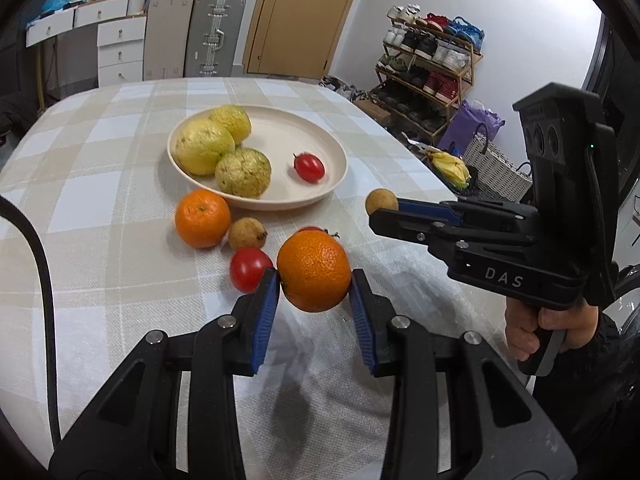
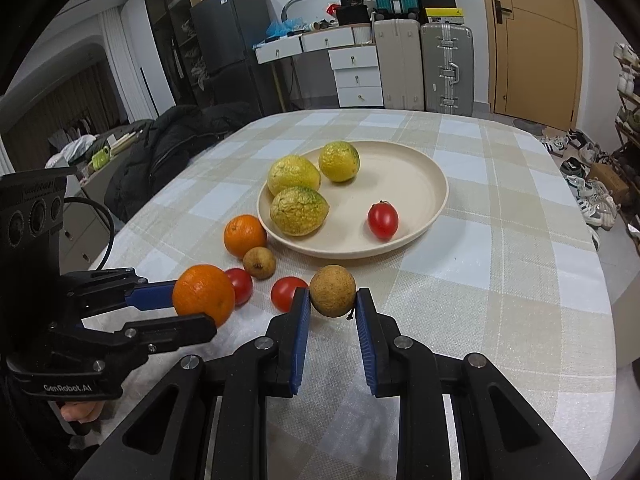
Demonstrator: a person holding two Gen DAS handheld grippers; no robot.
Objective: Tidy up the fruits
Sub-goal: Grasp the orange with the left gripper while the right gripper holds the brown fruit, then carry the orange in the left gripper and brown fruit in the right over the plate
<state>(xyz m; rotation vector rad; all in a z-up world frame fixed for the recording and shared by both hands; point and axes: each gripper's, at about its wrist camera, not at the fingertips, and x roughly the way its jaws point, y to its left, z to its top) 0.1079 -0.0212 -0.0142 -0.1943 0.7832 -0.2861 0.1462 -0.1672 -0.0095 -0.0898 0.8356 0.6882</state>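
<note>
From the left wrist view, the left gripper (image 1: 314, 284) pinches a round orange fruit (image 1: 314, 271) between its blue pads, up off the checked tablecloth (image 1: 100, 152). The right gripper (image 1: 386, 210) squeezes a small brown fruit (image 1: 381, 201) beside it.

From the right wrist view, the brown fruit sits tight in that claw. Ahead, the cream round plate (image 2: 420, 208) holds three yellow-green fruits (image 2: 299, 211) and one red tomato (image 2: 383, 220).

Your table (image 2: 500, 240) wears a checked cloth; the plate (image 2: 436, 200) sits at twelve o'clock, with an orange (image 2: 245, 236), brown fruit (image 2: 259, 263) and two tomatoes (image 2: 287, 293) at ten.
</note>
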